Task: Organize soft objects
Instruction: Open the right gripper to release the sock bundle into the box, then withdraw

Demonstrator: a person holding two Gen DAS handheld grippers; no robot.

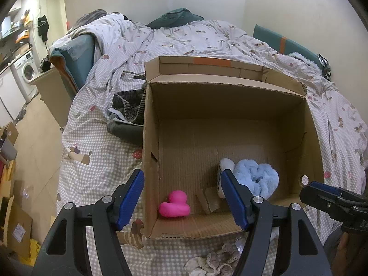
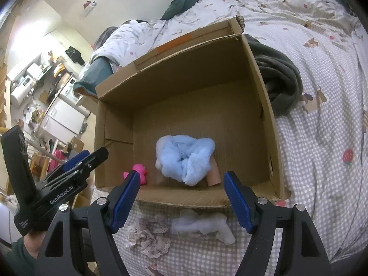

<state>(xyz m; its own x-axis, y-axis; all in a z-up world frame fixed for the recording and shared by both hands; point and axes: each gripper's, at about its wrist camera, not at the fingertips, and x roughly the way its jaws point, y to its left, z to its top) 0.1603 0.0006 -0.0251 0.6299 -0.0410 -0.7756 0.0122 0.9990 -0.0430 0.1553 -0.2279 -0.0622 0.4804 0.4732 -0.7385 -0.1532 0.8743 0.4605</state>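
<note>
An open cardboard box [image 1: 230, 96] [image 2: 184, 69] stands on the bed. Inside lie a fluffy light-blue soft item [image 1: 258, 176] [image 2: 185, 155], a pink duck toy [image 1: 174, 204] [image 2: 140, 172] and a cardboard tube [image 2: 214, 172]. A frilly beige scrunchie [image 2: 149, 234] [image 1: 211, 263] and a white soft item [image 2: 202, 226] lie on the checked cover in front of the box. My left gripper [image 1: 182, 197] is open and empty over the box's near edge. My right gripper [image 2: 181, 195] is open and empty, above the two loose items. Each gripper shows at the edge of the other's view.
A dark grey garment [image 1: 126, 115] [image 2: 280, 80] lies bunched beside the box. The bed's checked quilt [image 1: 184, 41] spreads behind. A washing machine [image 1: 25, 71] and cluttered floor with boxes [image 1: 13, 218] are at the left.
</note>
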